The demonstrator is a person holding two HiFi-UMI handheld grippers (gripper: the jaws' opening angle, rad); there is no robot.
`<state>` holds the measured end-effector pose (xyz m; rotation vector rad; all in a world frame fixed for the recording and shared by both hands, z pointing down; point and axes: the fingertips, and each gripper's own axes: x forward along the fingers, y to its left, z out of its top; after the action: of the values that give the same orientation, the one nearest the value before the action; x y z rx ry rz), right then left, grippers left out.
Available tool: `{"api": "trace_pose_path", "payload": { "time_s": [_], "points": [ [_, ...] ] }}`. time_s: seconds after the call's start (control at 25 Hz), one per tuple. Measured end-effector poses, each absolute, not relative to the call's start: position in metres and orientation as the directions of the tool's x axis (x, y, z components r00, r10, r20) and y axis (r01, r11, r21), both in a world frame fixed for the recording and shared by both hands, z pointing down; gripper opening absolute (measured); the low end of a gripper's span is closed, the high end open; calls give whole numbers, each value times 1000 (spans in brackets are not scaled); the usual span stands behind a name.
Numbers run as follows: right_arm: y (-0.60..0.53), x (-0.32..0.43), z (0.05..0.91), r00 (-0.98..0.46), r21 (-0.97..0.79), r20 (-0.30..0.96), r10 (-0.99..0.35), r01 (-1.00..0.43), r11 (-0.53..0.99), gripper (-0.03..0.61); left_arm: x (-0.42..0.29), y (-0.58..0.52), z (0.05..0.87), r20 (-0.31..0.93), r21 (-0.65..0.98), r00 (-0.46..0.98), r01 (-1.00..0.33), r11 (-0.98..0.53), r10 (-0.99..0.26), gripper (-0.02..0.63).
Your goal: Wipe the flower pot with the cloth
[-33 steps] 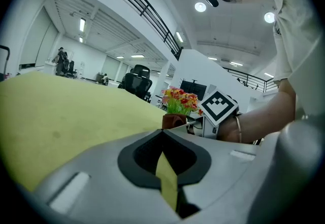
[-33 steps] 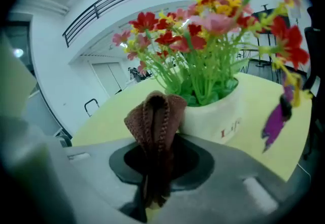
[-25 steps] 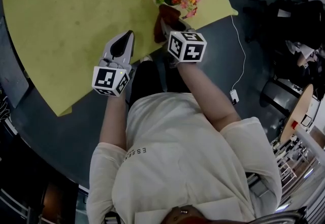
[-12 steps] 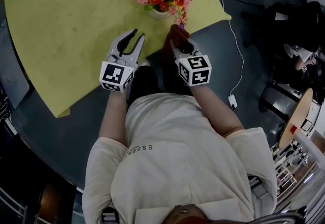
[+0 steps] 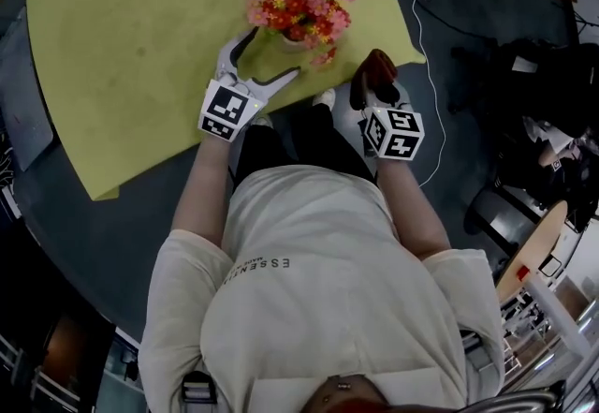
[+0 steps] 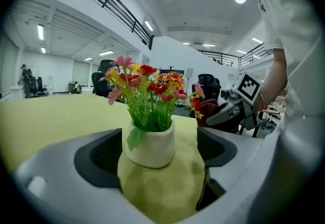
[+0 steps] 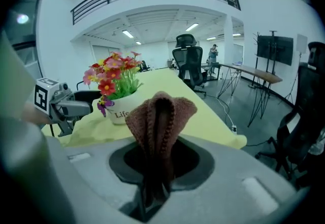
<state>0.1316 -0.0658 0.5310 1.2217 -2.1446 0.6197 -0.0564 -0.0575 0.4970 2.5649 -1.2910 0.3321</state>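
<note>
**Pot between spread jaws, cloth clamped at right**

The left hand-held gripper (image 5: 271,53) has just been opening its jaws. They stand wide apart with the white flower pot (image 6: 151,147) between their tips, not gripped. The right hand-held gripper (image 7: 156,167) is clamped on a folded brown cloth (image 7: 161,111), right of the pot and apart from it. The pot stands on the yellow surface (image 5: 140,46), by its near edge.

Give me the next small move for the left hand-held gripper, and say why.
Probably ease the left hand-held gripper forward and close it on the white flower pot to steady it. Its jaws have just been opening and now stand wide on either side of the pot without touching it, while the right hand-held gripper holds the brown cloth pinched, apart from the pot.
</note>
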Motion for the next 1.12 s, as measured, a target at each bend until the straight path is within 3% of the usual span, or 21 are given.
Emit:
{"api": "trace_pose_path", "payload": {
  "time_s": [0.4, 0.88, 1.12],
  "points": [
    [-109, 112, 524, -503, -74, 661, -557, -782, 619, 61, -51, -106, 525, 358, 119, 588, -799, -589, -725, 556],
    [-129, 110, 521, -521, -71, 661, -540, -760, 646, 61, -31, -124, 541, 420, 107, 619, -759, -642, -663, 568],
    [-134, 114, 520, -522, -69, 662, -538, -757, 650, 61, -24, -122, 561, 541, 62, 578, -752, -656, -612, 570]
  ]
}}
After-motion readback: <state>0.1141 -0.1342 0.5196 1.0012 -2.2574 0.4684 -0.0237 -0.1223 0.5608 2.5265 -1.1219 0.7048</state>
